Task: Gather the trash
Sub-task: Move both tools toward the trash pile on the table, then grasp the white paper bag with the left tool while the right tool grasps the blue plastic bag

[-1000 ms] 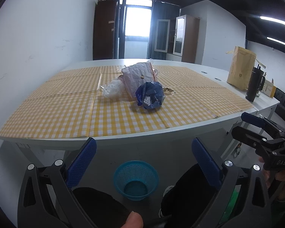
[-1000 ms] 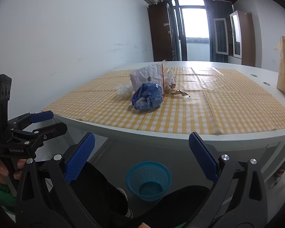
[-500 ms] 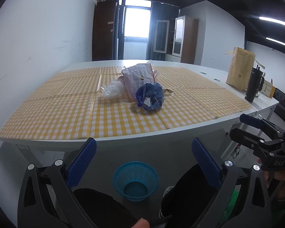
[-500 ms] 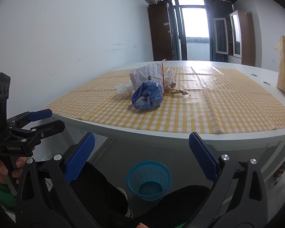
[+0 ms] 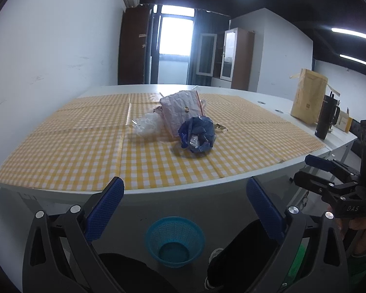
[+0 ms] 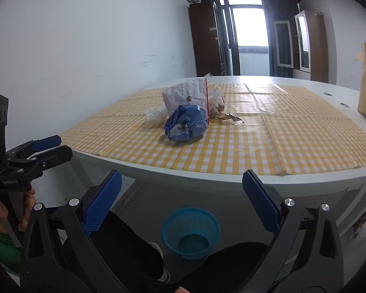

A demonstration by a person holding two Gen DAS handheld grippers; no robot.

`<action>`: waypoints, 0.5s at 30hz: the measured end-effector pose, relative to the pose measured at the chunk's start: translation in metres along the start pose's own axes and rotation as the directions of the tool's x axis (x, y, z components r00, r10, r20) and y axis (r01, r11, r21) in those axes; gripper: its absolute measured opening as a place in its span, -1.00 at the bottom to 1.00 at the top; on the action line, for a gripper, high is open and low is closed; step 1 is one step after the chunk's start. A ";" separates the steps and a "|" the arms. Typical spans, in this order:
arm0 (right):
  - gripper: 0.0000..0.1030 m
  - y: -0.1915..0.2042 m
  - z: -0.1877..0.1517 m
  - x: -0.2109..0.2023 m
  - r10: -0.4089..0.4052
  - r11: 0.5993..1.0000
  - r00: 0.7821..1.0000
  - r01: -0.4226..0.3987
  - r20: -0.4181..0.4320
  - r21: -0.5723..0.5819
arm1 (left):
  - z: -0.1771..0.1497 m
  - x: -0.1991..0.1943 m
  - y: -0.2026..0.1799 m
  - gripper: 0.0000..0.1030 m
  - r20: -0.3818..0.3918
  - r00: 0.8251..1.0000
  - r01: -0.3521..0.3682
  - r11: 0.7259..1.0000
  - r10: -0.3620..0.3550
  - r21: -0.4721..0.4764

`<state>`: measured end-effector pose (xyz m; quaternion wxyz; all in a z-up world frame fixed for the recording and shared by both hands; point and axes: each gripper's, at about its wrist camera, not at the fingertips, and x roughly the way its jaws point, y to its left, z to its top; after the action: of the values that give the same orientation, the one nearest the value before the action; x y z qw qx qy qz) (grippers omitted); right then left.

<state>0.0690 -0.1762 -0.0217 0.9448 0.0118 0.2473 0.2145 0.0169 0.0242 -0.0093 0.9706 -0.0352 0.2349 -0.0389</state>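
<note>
A pile of trash lies mid-table on the yellow checked cloth: a crumpled blue wrapper (image 5: pixel 197 134) (image 6: pixel 186 122), a white paper bag (image 5: pixel 180 112) (image 6: pixel 186 96) behind it, a clear crumpled plastic piece (image 5: pixel 146 126) (image 6: pixel 155 115) to its left, and a brown foil scrap (image 6: pixel 231 118). A blue mesh waste basket (image 5: pixel 175 241) (image 6: pixel 190 232) stands on the floor under the table edge. My left gripper (image 5: pixel 186 207) is open and empty, below the table's front edge. My right gripper (image 6: pixel 181 202) is open and empty, also below the edge.
The white table (image 5: pixel 183 193) curves across both views. A brown paper bag (image 5: pixel 308 97) and a dark tumbler (image 5: pixel 325 117) stand at the table's right side. The person's dark-trousered legs sit beside the basket. A white wall runs along the left.
Both grippers have risen slightly and edged toward the table; the trash pile looks a little lower and nearer. Both stay open.
</note>
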 end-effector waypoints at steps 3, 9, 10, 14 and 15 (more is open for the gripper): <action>0.83 -0.004 0.005 0.011 0.002 1.000 1.000 -0.002 -0.010 0.001 | 0.006 0.011 0.005 0.89 -0.011 1.000 0.002 1.000 -0.002 0.019; 0.83 -0.013 0.021 0.039 0.009 1.000 1.000 -0.008 -0.017 0.013 | 0.024 0.031 0.020 0.89 0.006 1.000 -0.021 1.000 0.021 0.012; 0.83 -0.015 0.024 0.044 0.011 1.000 1.000 -0.010 -0.022 0.015 | 0.027 0.036 0.022 0.89 0.007 1.000 -0.021 1.000 0.020 0.007; 0.83 -0.018 0.034 0.067 0.020 1.000 0.998 -0.019 -0.052 0.009 | 0.040 0.055 0.033 0.89 -0.008 1.000 0.009 1.000 -0.009 -0.028; 0.83 -0.018 0.037 0.075 0.022 1.000 0.998 -0.021 -0.060 0.008 | 0.043 0.061 0.034 0.89 -0.013 1.000 0.016 0.999 -0.017 -0.036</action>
<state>0.1525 -0.1589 -0.0260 0.9346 0.0115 0.2762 0.2240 0.0930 0.0548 -0.0015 0.9679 -0.0544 0.2416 -0.0429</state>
